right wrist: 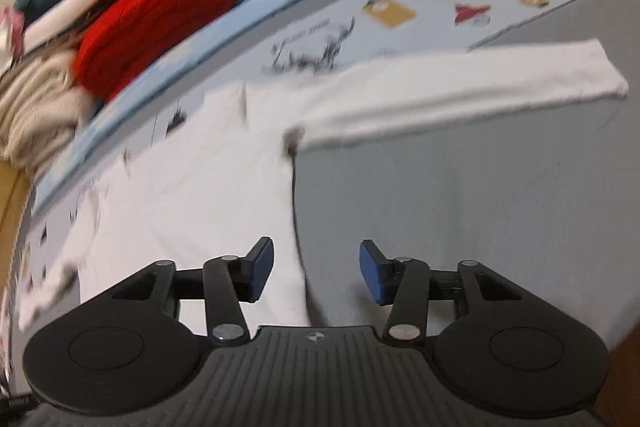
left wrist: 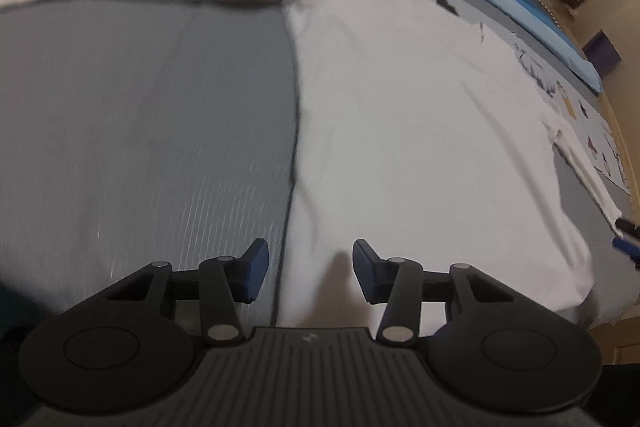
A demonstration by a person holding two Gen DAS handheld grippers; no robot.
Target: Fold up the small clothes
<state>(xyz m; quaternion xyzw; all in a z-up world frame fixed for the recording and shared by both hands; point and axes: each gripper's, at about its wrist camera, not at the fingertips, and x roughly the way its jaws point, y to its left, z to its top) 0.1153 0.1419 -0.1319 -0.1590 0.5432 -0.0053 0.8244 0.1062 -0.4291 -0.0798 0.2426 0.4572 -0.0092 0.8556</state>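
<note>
Gripper (left wrist: 310,269) over flat white long-sleeved shirt (left wrist: 400,99)

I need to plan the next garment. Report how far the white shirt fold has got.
Done: white shirt lies spread flat on the grey bed cover. In hand: nothing; left gripper and right gripper are both open and empty. Left: the sleeve lies outstretched, body unfolded.

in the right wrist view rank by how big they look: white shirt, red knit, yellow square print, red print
1. white shirt, by far the most area
2. red knit
3. yellow square print
4. red print, nearly the same as the yellow one, so that order is unsure
</note>
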